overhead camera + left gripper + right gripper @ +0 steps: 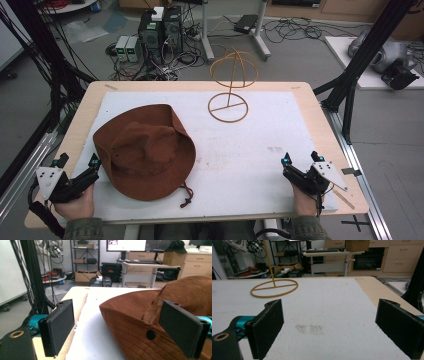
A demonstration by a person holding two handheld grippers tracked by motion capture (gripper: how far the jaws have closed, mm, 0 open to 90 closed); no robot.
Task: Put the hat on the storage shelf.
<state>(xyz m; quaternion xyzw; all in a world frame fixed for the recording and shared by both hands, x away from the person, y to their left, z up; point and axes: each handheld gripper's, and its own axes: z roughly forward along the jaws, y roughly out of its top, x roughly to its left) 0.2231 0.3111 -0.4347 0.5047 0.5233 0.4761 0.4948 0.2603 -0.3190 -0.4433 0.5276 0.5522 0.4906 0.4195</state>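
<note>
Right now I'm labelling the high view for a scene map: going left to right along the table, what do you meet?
Left gripper → brown hat → wire hat stand → right gripper.

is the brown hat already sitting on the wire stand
No, the brown hat lies flat on the white mat at the left, apart from the bare wire hat stand at the far side.

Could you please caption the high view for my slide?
Brown quilted fabric hat and yellow wire hat stand between two open hand-held tools.
</note>
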